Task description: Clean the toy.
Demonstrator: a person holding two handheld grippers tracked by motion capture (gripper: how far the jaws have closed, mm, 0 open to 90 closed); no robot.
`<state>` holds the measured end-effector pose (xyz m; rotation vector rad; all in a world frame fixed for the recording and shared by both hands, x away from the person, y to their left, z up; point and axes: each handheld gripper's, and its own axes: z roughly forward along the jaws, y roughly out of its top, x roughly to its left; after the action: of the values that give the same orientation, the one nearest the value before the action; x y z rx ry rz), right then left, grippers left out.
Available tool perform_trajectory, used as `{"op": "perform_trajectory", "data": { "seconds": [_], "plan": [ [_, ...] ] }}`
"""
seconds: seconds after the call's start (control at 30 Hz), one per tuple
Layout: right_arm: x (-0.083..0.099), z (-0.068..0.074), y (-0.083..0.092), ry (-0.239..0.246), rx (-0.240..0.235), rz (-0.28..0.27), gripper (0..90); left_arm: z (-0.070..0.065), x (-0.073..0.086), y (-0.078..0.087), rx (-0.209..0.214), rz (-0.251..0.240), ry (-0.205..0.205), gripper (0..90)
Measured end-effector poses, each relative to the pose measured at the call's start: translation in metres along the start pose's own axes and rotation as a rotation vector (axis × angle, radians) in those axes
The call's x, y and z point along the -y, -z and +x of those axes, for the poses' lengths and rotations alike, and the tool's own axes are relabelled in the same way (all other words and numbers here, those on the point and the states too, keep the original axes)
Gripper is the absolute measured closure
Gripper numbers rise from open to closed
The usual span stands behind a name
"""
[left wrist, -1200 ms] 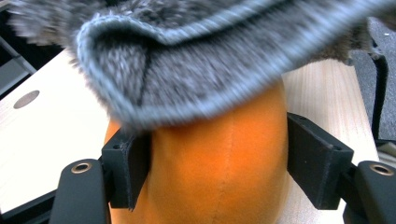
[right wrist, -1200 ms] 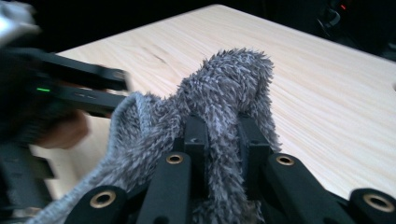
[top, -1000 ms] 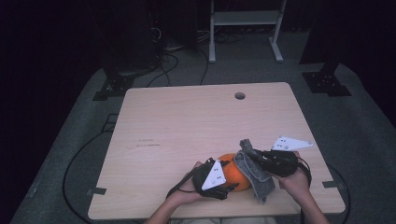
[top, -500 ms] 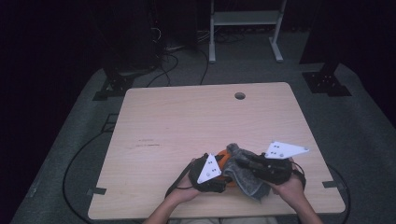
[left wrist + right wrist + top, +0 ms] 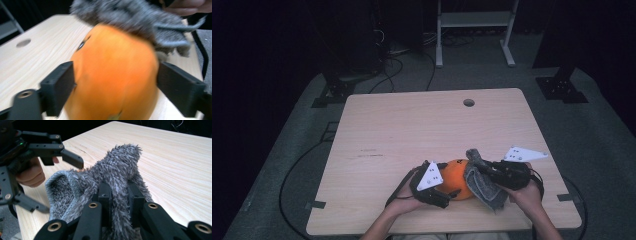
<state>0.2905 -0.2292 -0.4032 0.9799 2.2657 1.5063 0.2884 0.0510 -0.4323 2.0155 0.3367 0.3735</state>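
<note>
We identify this location as a lab or recording studio set up for data capture. A single light-wood counter (image 5: 412, 130) with a round cable hole (image 5: 469, 102) stands on grey carpet (image 5: 592, 130). The surroundings are dark, as in a blacked-out room. Black cables (image 5: 397, 65) run across the floor behind the counter. A white metal rack (image 5: 474, 20) and black stand bases (image 5: 562, 90) sit at the rear. Dark tape strips (image 5: 315, 205) mark the counter's edges.
</note>
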Motion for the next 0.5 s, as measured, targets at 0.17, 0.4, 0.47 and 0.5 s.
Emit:
{"op": "perform_trajectory", "data": {
  "seconds": [0.17,0.4,0.47,0.5],
  "plan": [
    [-0.004,0.009,-0.001,0.033,0.018,0.005,76.9,-0.003,0.004,-0.008,-0.004,0.014,-0.017,21.5],
    [-0.018,0.051,-0.006,0.183,-0.025,0.024,77.3,-0.005,0.003,-0.008,-0.018,0.015,-0.011,30.3],
    [-0.017,0.045,-0.007,0.175,-0.018,0.016,76.8,-0.005,0.003,-0.006,-0.021,0.003,-0.009,33.3],
    [-0.016,0.038,-0.006,0.145,-0.008,0.003,76.4,-0.005,0.003,-0.006,-0.024,-0.003,-0.012,34.5]
  ]
}}
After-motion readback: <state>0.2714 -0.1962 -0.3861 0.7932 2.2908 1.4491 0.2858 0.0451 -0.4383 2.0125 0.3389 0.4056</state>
